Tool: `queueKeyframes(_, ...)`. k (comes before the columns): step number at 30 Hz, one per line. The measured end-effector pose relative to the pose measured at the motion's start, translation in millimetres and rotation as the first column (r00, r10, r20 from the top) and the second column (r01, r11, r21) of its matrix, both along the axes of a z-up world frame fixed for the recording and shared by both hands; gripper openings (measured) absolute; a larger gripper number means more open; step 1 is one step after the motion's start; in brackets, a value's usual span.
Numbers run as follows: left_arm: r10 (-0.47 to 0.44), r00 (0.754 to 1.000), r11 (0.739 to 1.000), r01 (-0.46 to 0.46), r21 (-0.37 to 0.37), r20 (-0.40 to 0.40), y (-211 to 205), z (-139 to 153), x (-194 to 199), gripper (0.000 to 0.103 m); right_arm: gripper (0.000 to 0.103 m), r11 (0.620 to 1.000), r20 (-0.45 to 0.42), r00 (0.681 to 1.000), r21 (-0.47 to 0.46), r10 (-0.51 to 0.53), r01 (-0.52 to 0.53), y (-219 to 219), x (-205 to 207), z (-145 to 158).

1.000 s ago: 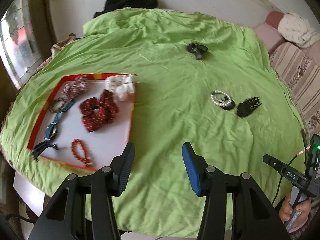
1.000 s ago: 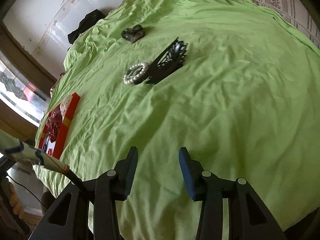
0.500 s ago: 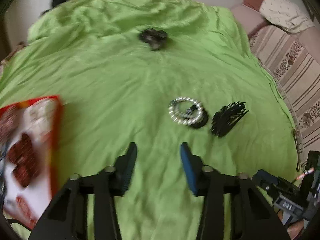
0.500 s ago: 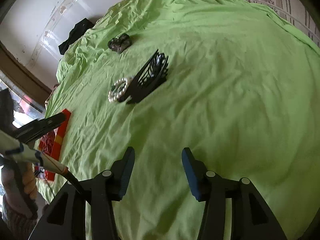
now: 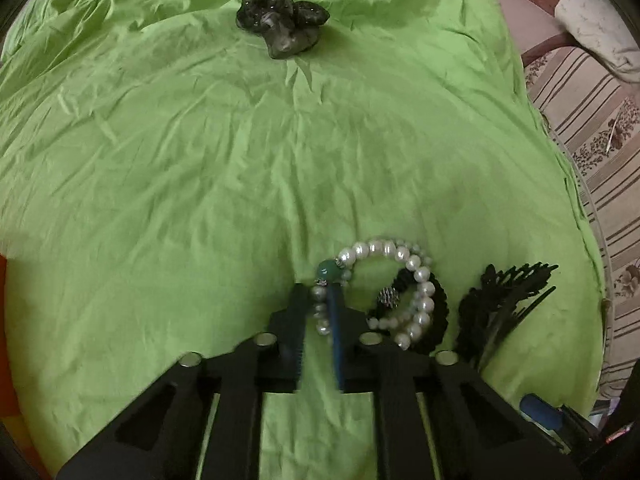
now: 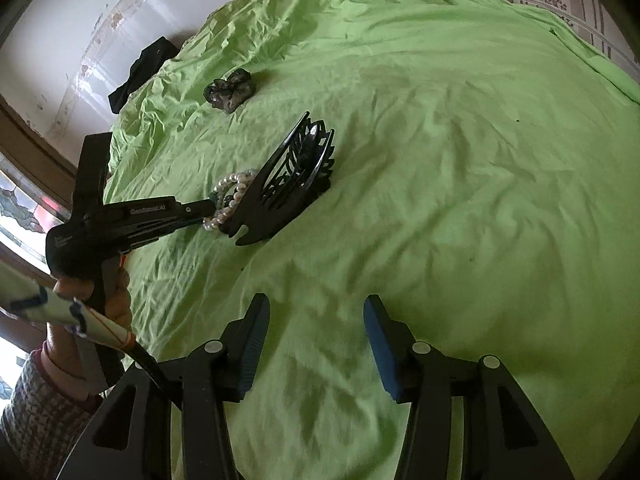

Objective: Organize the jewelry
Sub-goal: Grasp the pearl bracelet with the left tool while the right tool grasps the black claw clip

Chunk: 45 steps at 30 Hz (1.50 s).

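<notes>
My left gripper (image 5: 320, 300) is shut on the near left edge of a white pearl bracelet (image 5: 404, 264) that lies on the green cloth (image 5: 200, 160), with a black hair tie (image 5: 438, 304) under it. A black hair comb (image 5: 504, 304) lies just right of them. In the right wrist view the left gripper (image 6: 208, 208) reaches in from the left onto the pearl bracelet (image 6: 232, 192), beside the black comb (image 6: 288, 184). My right gripper (image 6: 316, 320) is open and empty above bare cloth in front of the comb.
A dark scrunchie (image 5: 280, 24) lies at the far side of the cloth, also in the right wrist view (image 6: 230, 90). A striped sofa (image 5: 580, 100) is at the right. A black garment (image 6: 140, 68) lies by the wall. A red tray edge (image 5: 3, 276) shows at far left.
My left gripper moved right from the tray and forward to the pearl bracelet, and its jaws closed on it. The right gripper stayed open, shifting only slightly.
</notes>
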<state>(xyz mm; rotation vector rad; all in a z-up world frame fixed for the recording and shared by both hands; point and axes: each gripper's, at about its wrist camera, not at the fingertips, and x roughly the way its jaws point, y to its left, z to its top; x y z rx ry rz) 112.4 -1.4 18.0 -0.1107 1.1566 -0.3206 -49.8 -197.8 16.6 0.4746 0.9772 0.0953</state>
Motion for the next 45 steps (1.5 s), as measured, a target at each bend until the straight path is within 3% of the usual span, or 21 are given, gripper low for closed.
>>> queueKeyframes(4, 0.0, 1.0, 1.0, 0.0, 0.005, 0.014, 9, 7, -12, 0.009, 0.053, 1.0, -0.004, 1.0, -0.01, 0.001, -0.001, 0, 1, -2)
queueKeyframes(15, 0.029, 0.999, 0.997, -0.032, 0.065, 0.044, 76, 17, -98, 0.009, 0.054, 1.0, -0.011, 1.0, -0.001, 0.004, -0.004, 0, 7, 0)
queueKeyframes(17, 0.022, 0.998, 0.997, -0.026, 0.07, 0.055, 75, 16, -100, 0.009, 0.056, 1.0, -0.005, 1.0, 0.011, 0.003, -0.003, 0, 15, 4)
queueKeyframes(20, 0.018, 0.998, 0.996, -0.024, 0.083, 0.066, 72, 14, -100, 0.009, 0.068, 1.0, 0.013, 1.0, 0.006, -0.001, 0.001, 2, 29, 11)
queueKeyframes(27, 0.023, 0.997, 0.996, -0.029, 0.079, 0.072, 61, 4, -83, 0.01, 0.069, 0.998, 0.005, 0.999, 0.054, -0.033, 0.033, 6, 68, 12)
queueKeyframes(33, 0.018, 0.996, 0.997, -0.024, 0.071, 0.089, 52, 0, -79, 0.029, 0.073, 0.992, -0.05, 0.996, 0.103, -0.074, 0.079, 16, 93, -3)
queueKeyframes(36, 0.023, 0.995, 0.996, -0.031, 0.082, 0.099, 47, 0, -80, 0.033, 0.073, 0.989, -0.066, 0.993, 0.103, -0.1, 0.107, 19, 97, -9)
queueKeyframes(38, 0.024, 0.995, 0.995, -0.033, 0.095, 0.101, 43, 0, -81, 0.033, 0.066, 0.989, -0.069, 0.992, 0.097, -0.105, 0.112, 18, 97, -9)
queueKeyframes(39, 0.021, 0.995, 0.995, -0.03, 0.097, 0.094, 42, 1, -82, 0.025, 0.055, 0.99, -0.071, 0.992, 0.091, -0.102, 0.108, 18, 97, -8)
queueKeyframes(40, 0.02, 0.996, 0.996, -0.027, 0.09, 0.088, 43, 2, -83, 0.01, 0.052, 0.99, -0.075, 0.993, 0.099, -0.092, 0.099, 17, 97, -8)
queueKeyframes(45, 0.023, 0.995, 1.0, -0.025, 0.017, 0.095, 51, 26, -100, 0.009, 0.046, 0.985, -0.056, 0.995, 0.143, -0.085, 0.092, 12, 81, 5)
